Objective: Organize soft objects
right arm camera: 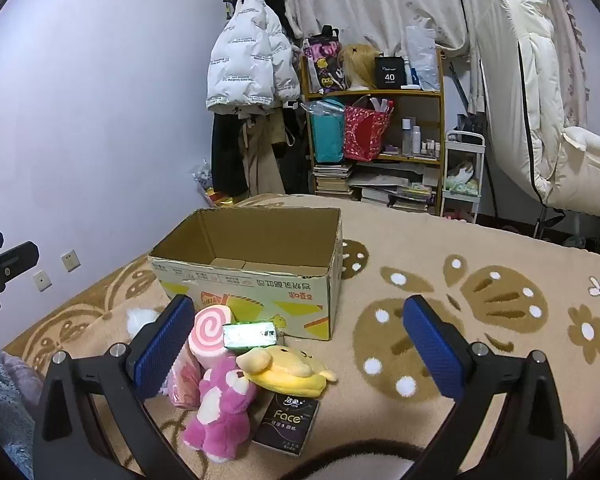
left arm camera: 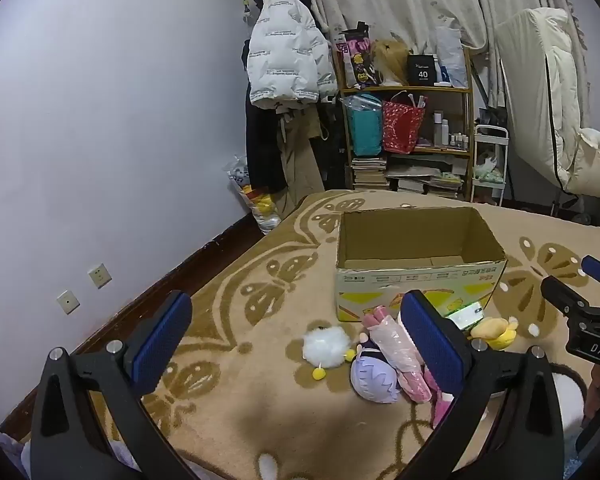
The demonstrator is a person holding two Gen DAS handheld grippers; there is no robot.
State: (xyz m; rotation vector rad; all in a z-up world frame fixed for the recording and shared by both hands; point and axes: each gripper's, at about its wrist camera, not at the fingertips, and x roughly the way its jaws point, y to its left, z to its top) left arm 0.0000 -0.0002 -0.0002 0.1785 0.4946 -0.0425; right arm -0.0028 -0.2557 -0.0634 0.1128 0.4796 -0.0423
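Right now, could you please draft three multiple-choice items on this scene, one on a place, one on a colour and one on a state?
1. Where does the yellow plush lie?
A. Inside the cardboard box
B. On the blanket in front of the cardboard box
C. On the bookshelf

2. What colour is the plush bear?
A. Pink
B. Green
C. Black

3. In what state is the cardboard box?
A. Taped shut
B. Open on top, nothing visible on the part of its floor that shows
C. Tipped on its side

Answers:
1 B: it rests on the blanket, nearer than the box's printed front.
2 A: its fur is pink in the right wrist view.
3 B: it stands upright, and only bare cardboard shows inside.
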